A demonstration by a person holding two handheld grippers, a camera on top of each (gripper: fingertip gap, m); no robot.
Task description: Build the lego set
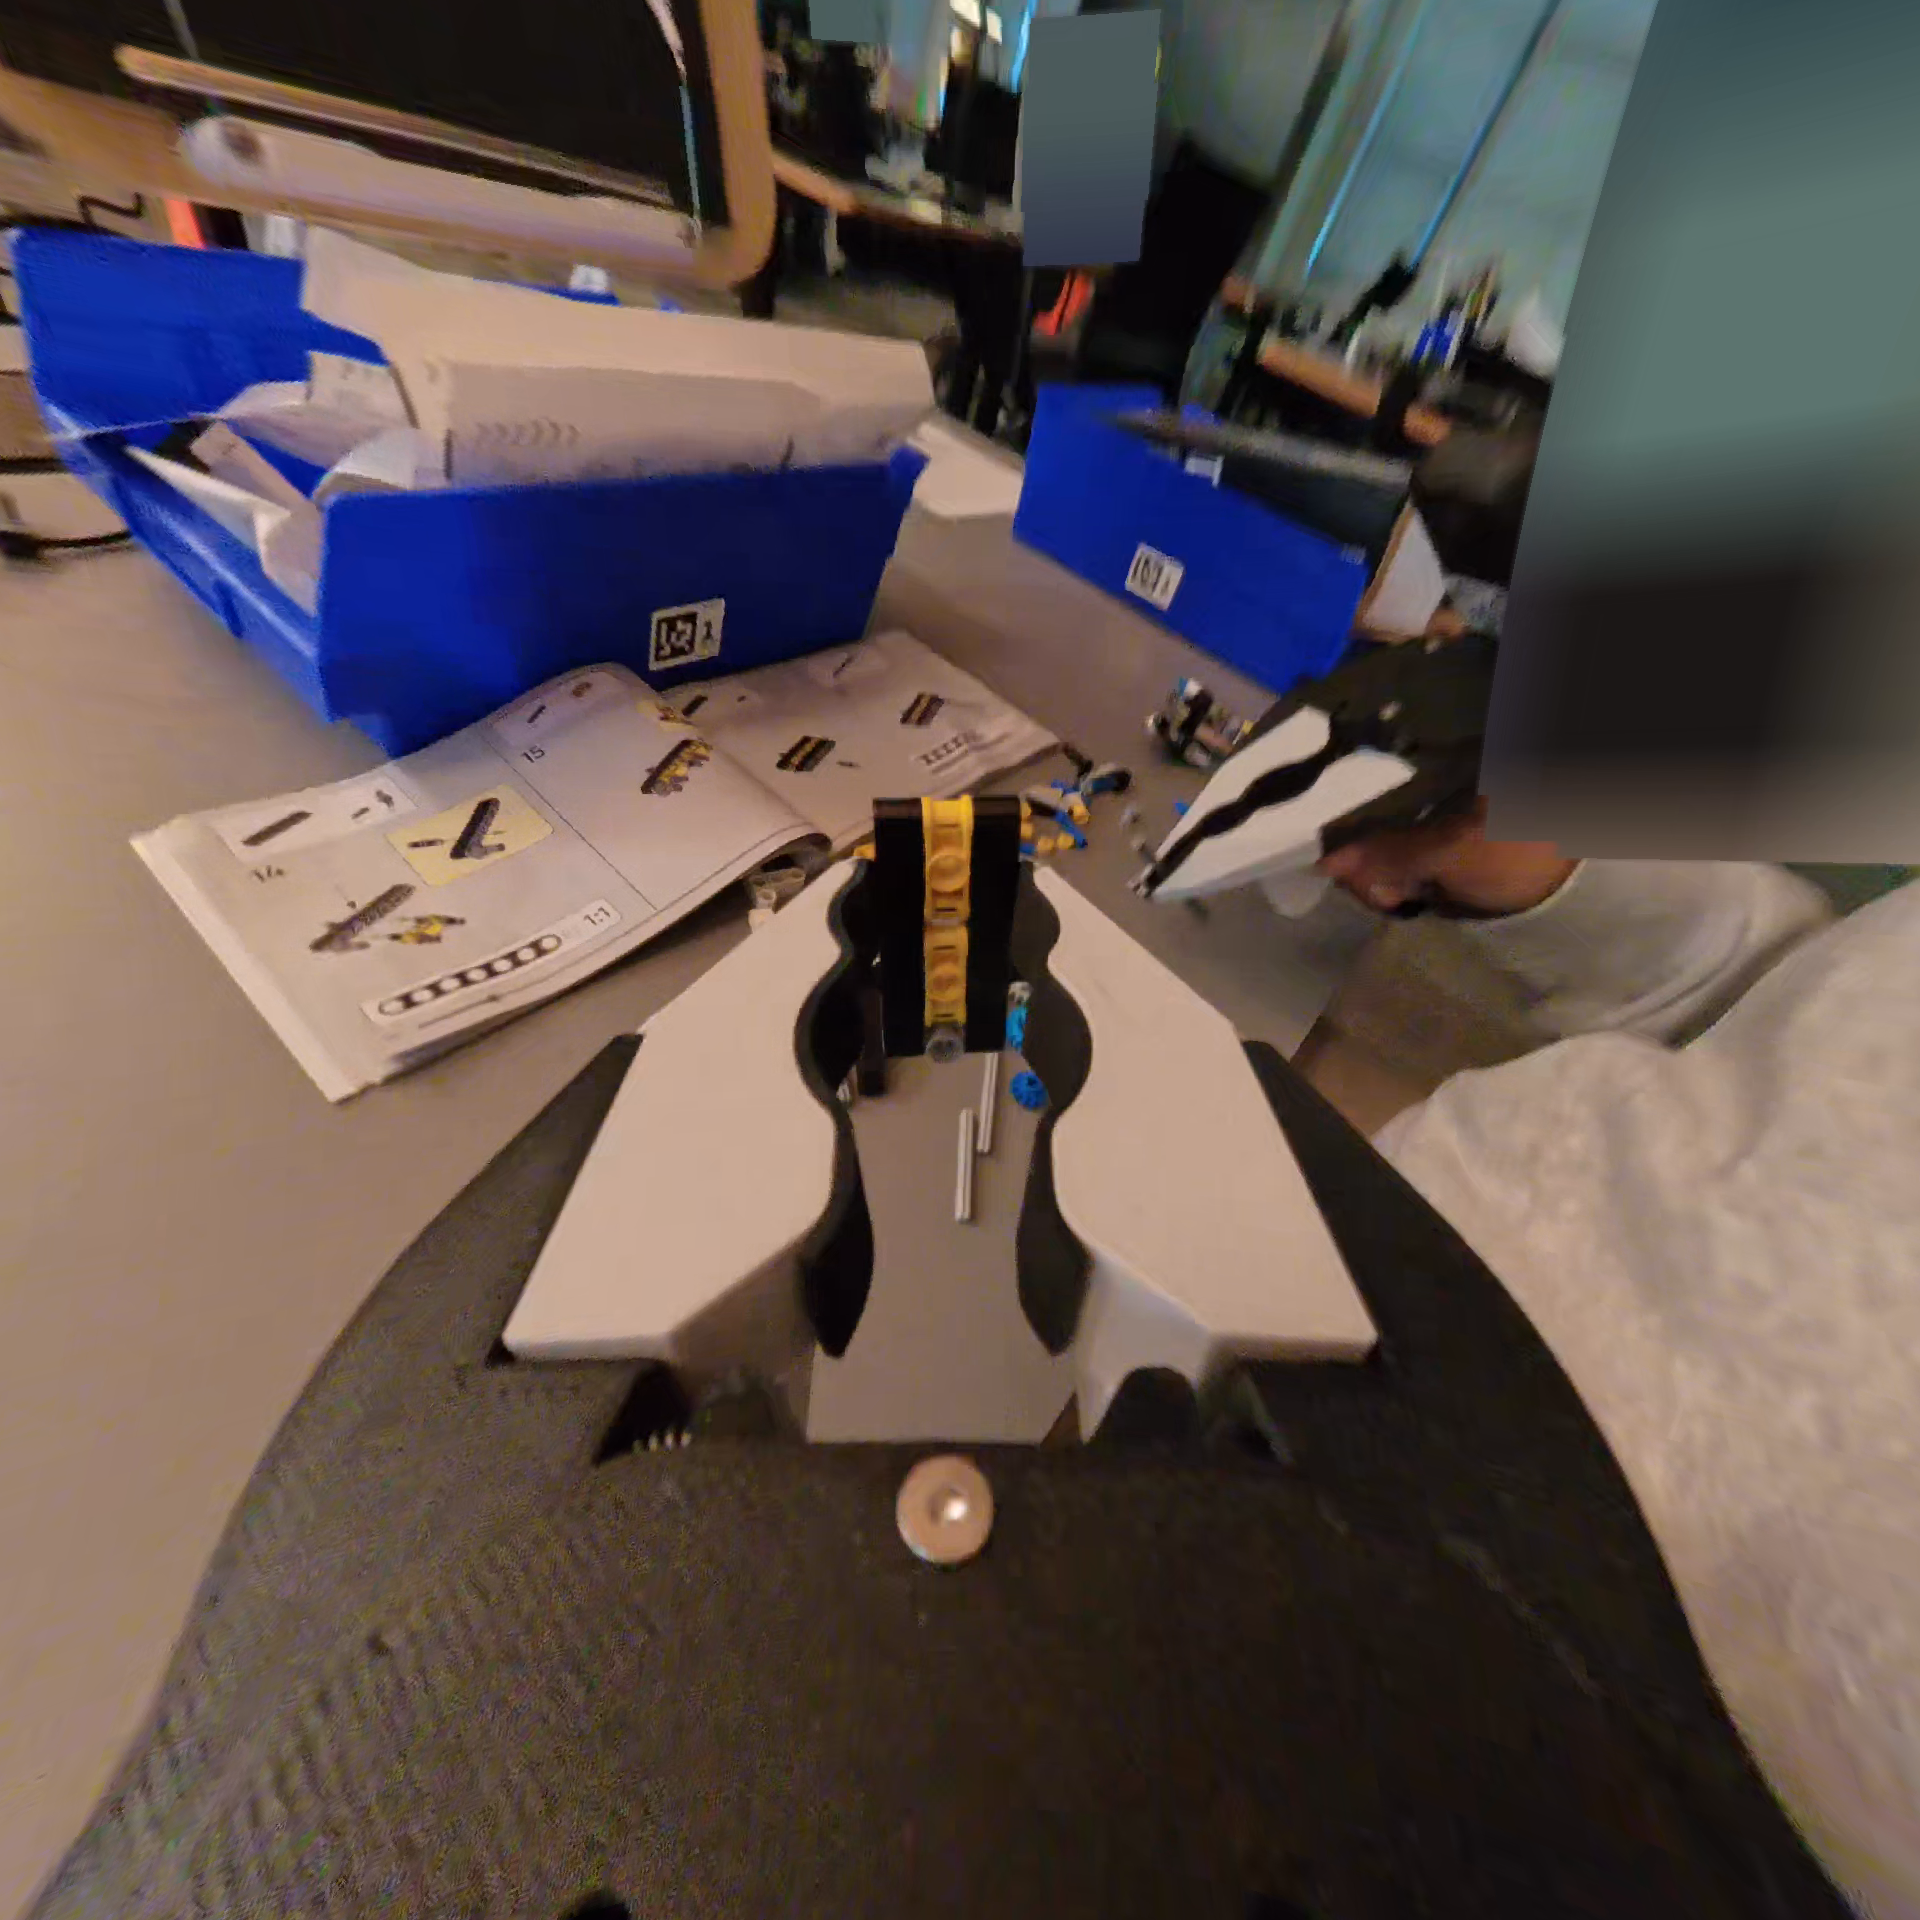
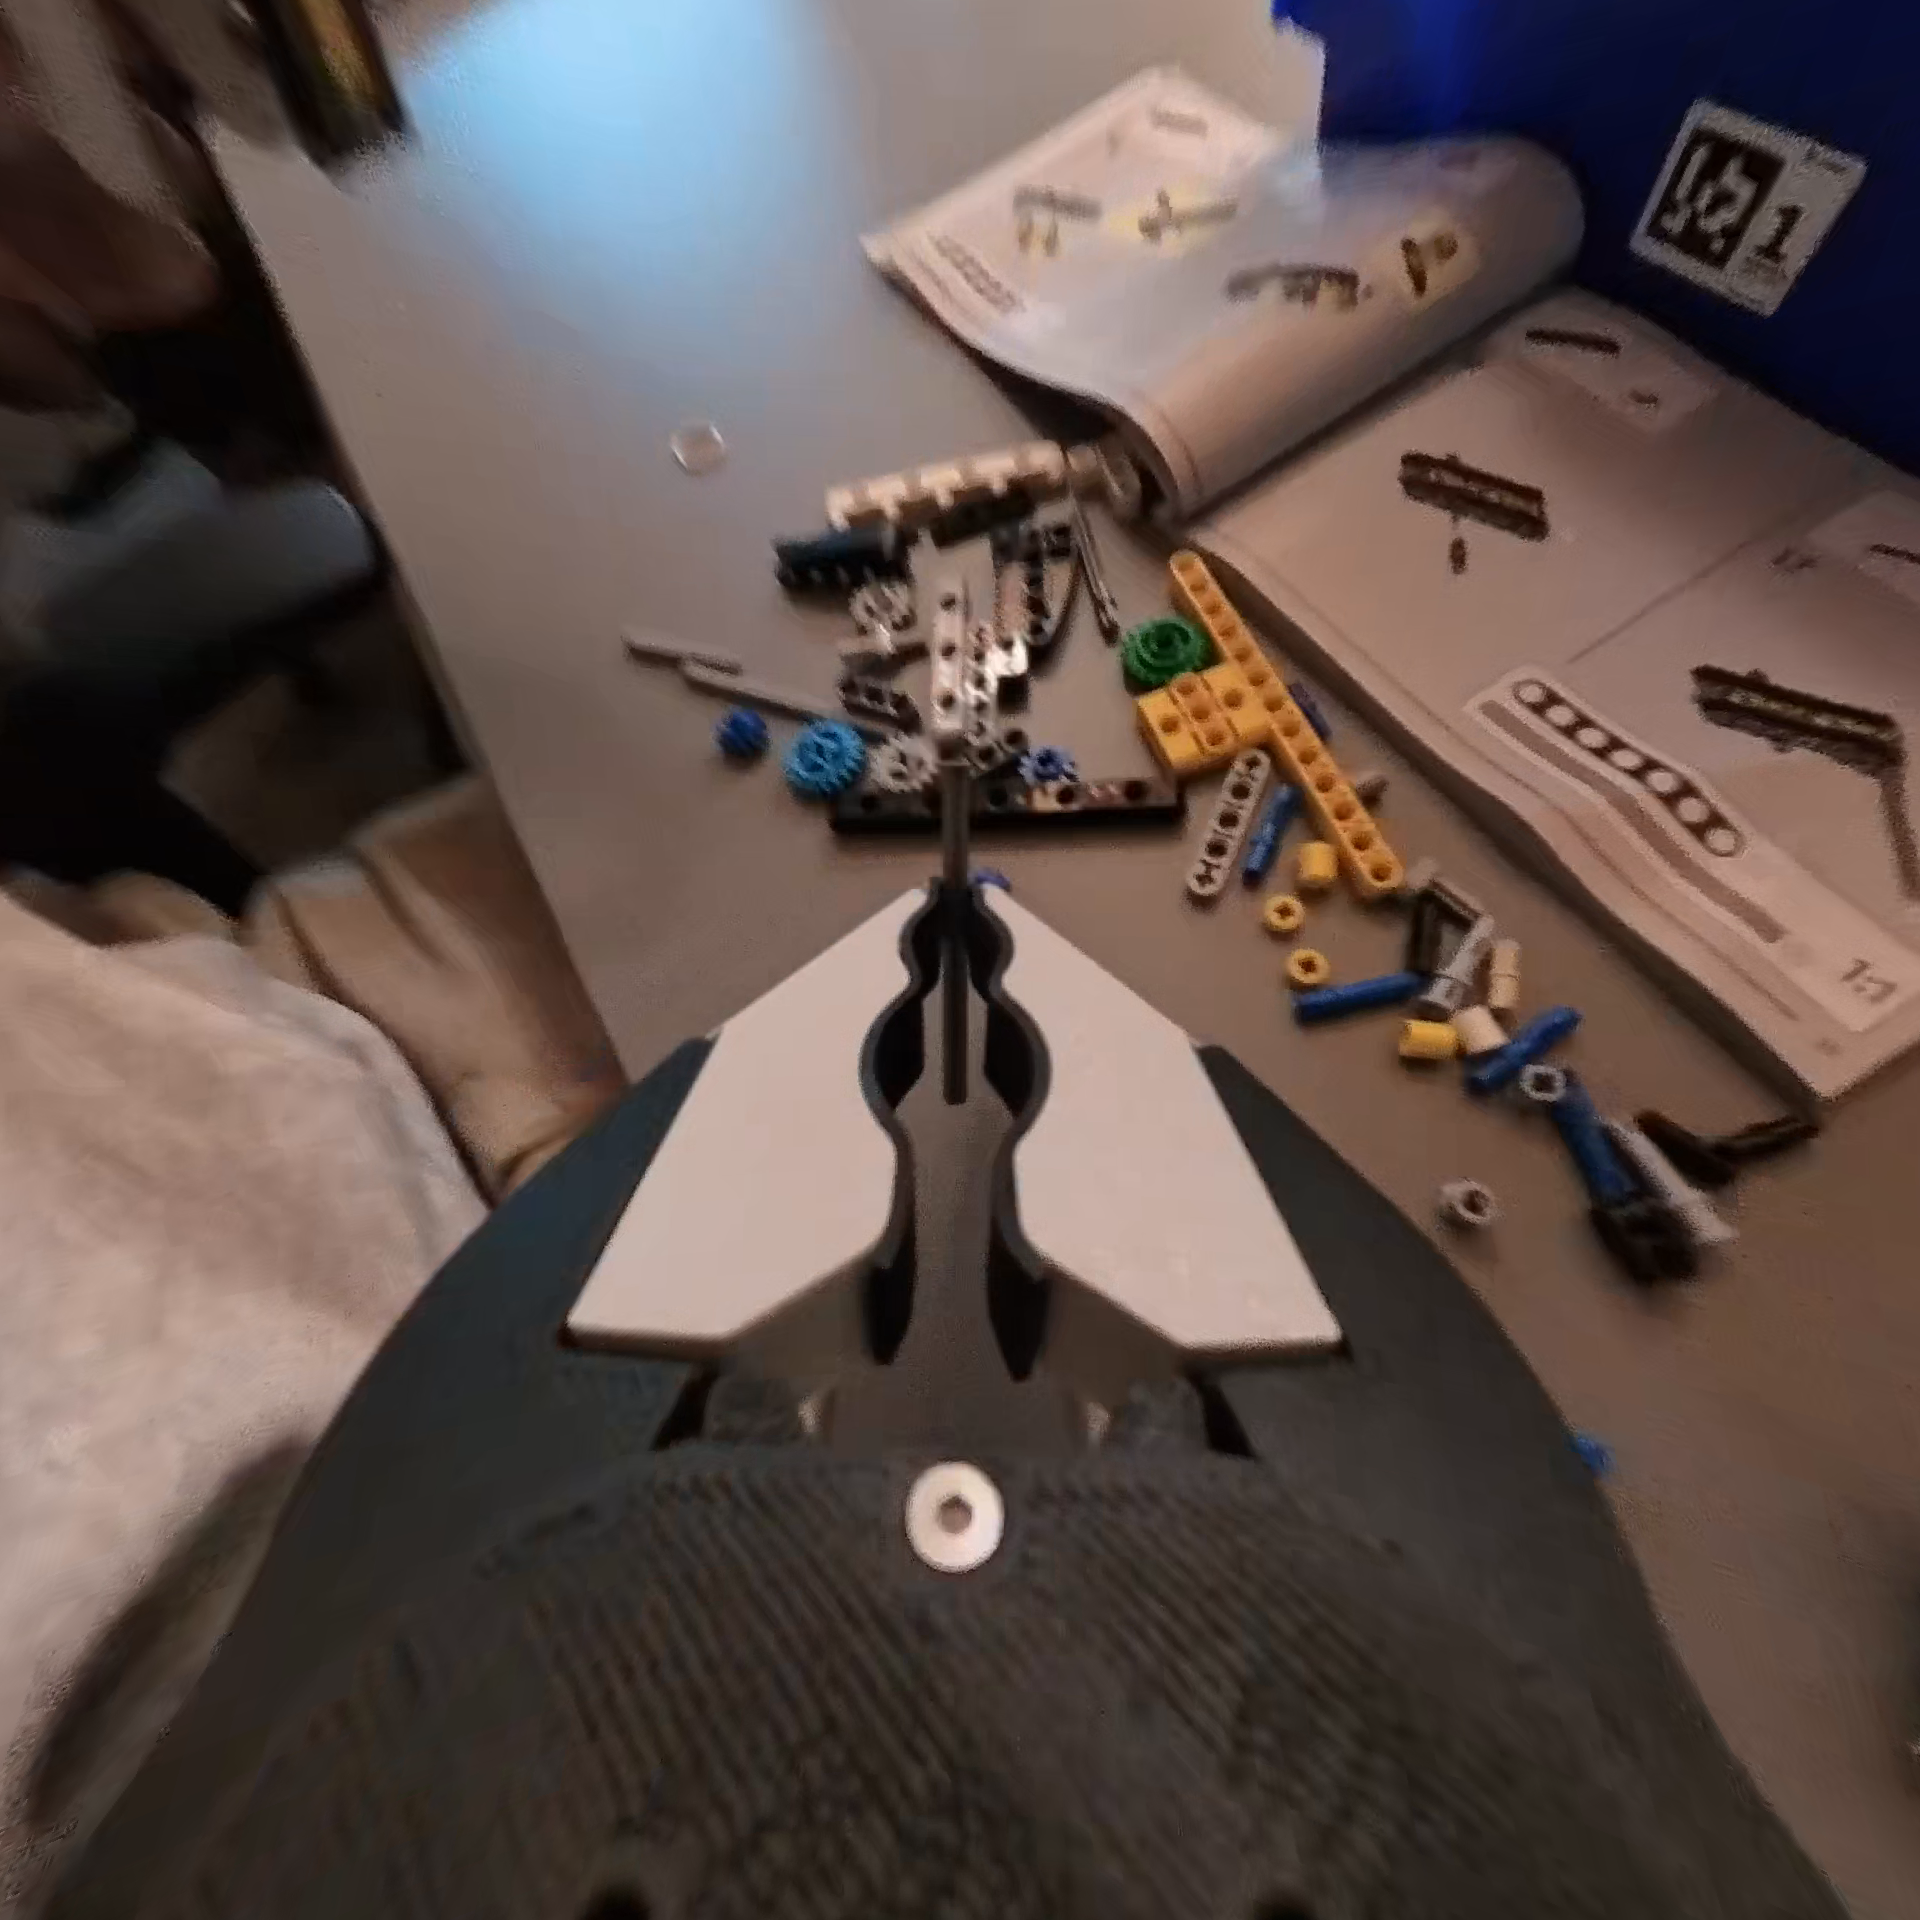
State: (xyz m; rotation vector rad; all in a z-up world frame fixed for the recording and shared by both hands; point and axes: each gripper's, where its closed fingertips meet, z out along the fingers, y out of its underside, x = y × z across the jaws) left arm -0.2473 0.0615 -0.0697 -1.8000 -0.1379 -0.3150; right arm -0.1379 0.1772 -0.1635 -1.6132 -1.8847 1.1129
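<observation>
Assembly: black-and-yellow lego assembly (image 1: 948,925) stands upright between my left gripper (image 1: 945,935) fingers, clamped above the table (image 1: 125,1091).
Rod: thin black rod (image 2: 954,997) pinched in my right gripper (image 2: 954,914), over the loose pieces (image 2: 1247,748).
Unclear: rod's far tip blurs into the pile.

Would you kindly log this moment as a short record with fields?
left gripper: shut on black-and-yellow lego beam assembly, held upright
right gripper: shut on thin black axle rod
table: loose lego pieces, open paper instruction booklet
behind booklet: blue plastic bin
</observation>
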